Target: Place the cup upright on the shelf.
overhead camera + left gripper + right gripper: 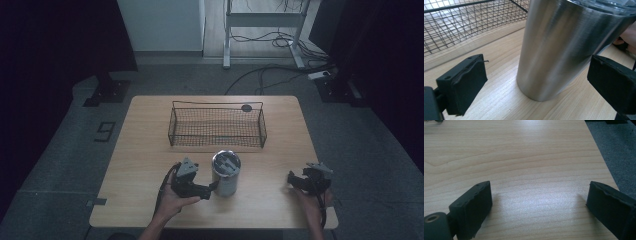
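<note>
High view, left tongs [214,188] level, gaping beside tumbler [226,173]

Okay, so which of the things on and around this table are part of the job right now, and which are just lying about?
In the job:
- steel tumbler, standing upright on the table
- left gripper, jaws open on either side of the tumbler, not touching it
- wire basket, just behind the tumbler, possibly where it goes

Lying about:
- right gripper, open over bare wood
- small dark disc behind the basket
- cables on the floor
</note>
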